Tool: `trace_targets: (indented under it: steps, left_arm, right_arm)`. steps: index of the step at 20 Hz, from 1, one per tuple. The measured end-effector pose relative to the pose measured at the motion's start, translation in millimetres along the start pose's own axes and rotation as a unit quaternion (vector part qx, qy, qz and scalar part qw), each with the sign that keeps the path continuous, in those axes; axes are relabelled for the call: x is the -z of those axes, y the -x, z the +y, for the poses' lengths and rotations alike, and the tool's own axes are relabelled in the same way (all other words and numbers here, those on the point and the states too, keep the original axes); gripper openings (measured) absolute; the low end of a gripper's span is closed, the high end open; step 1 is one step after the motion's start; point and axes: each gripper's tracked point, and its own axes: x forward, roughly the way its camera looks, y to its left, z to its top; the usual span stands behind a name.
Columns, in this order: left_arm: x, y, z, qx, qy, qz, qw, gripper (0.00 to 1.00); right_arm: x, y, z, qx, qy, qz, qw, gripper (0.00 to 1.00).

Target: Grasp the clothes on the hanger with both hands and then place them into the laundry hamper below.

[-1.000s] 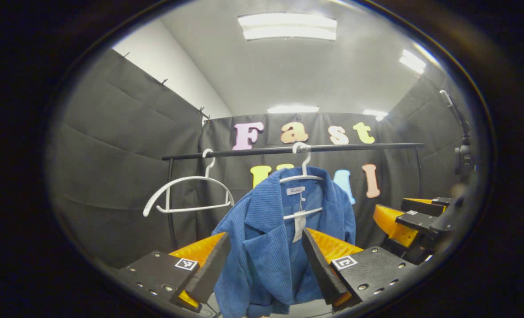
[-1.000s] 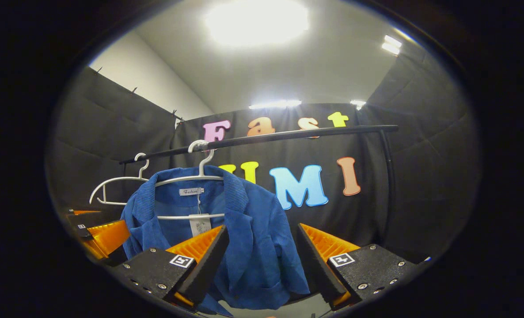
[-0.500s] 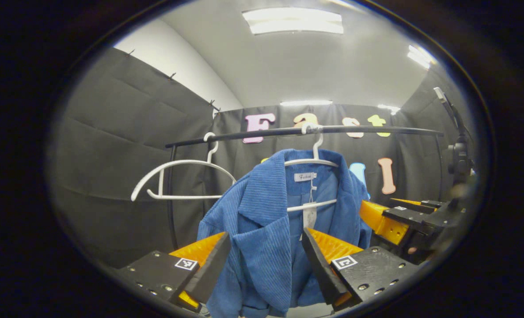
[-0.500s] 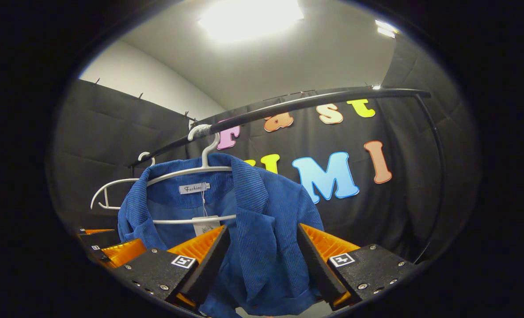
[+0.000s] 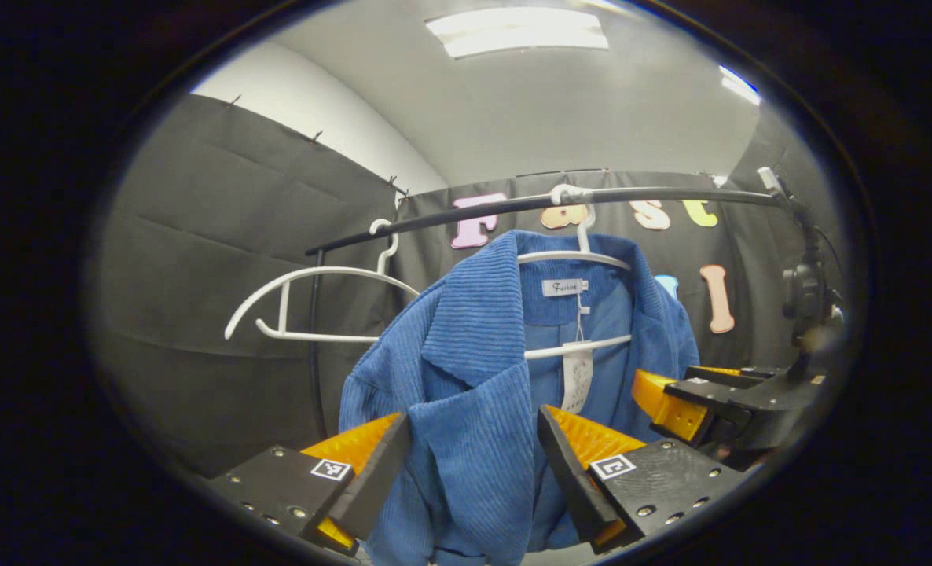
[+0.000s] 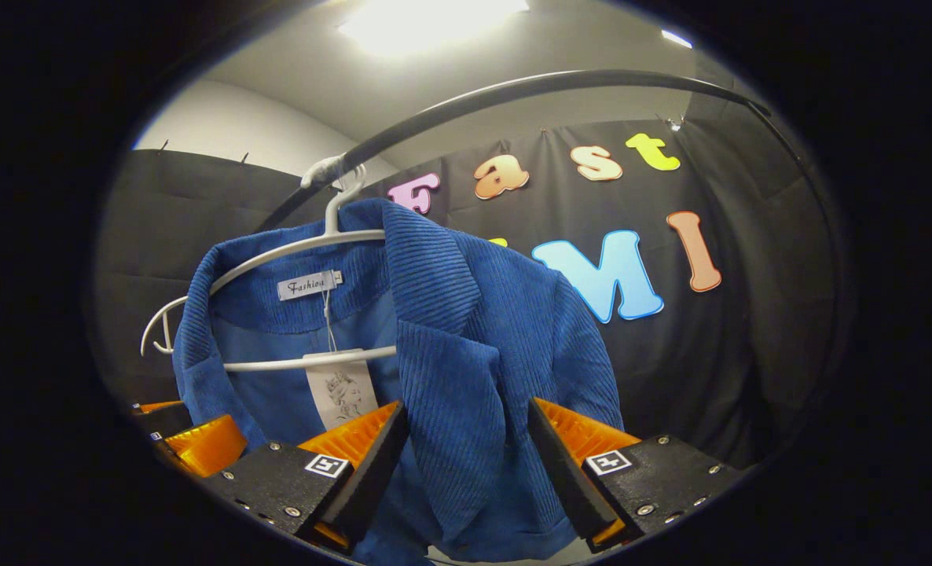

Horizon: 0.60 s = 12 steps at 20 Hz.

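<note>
A blue corduroy jacket [image 5: 466, 393] [image 6: 466, 330] hangs on a white hanger [image 5: 576, 255] [image 6: 277, 253] from a black rail [image 5: 513, 206] [image 6: 513, 86]. My left gripper [image 5: 474, 448] is open, and the jacket's left lapel hangs between its fingers. In the right gripper view my right gripper [image 6: 466, 440] is also open, with the jacket's other lapel between its fingers. The right gripper [image 5: 674, 393] appears at the right of the left gripper view, beside the jacket. The left gripper [image 6: 199, 444] peeks in at the lower left of the right gripper view.
An empty white hanger [image 5: 309, 306] hangs on the rail to the left of the jacket. A paper tag [image 6: 340, 397] dangles inside the collar. A camera mount [image 5: 804, 291] stands at the right. Black cloth walls close in the booth on all sides.
Both grippers have moved forward and up toward the jacket. The lapels now hang between the fingers, and the rail sits higher overhead. Both stay open.
</note>
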Motion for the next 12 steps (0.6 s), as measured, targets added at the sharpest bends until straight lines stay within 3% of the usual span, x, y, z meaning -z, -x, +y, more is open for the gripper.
trace_targets:
  steps: [3, 7, 9, 11, 12]
  left_arm:
    - [5.6, -4.2, 0.9, -0.018, -0.018, 0.001, 1.0, 0.99]
    - [13.0, -12.4, 1.7, -0.028, -0.034, 0.009, 0.999, 0.99]
    - [12.8, -11.2, 5.9, -0.032, -0.034, 0.01, 0.999, 0.84]
    - [13.1, -8.9, 13.4, -0.041, -0.034, 0.01, 0.999, 0.7]
    - [14.1, -8.7, 12.0, -0.036, -0.033, 0.015, 0.999, 0.63]
  right_arm:
    - [5.1, -10.7, 2.1, -0.008, -0.003, 0.005, 1.0, 0.93]
    - [11.9, -20.8, 9.0, -0.02, -0.005, 0.016, 1.0, 0.83]
    - [13.8, -21.2, 15.4, -0.035, -0.003, 0.021, 0.999, 0.69]
    - [8.1, -19.0, 9.7, -0.021, 0.016, 0.005, 1.0, 0.37]
    - [1.8, -18.0, 5.5, -0.01, 0.026, -0.01, 1.0, 0.12]
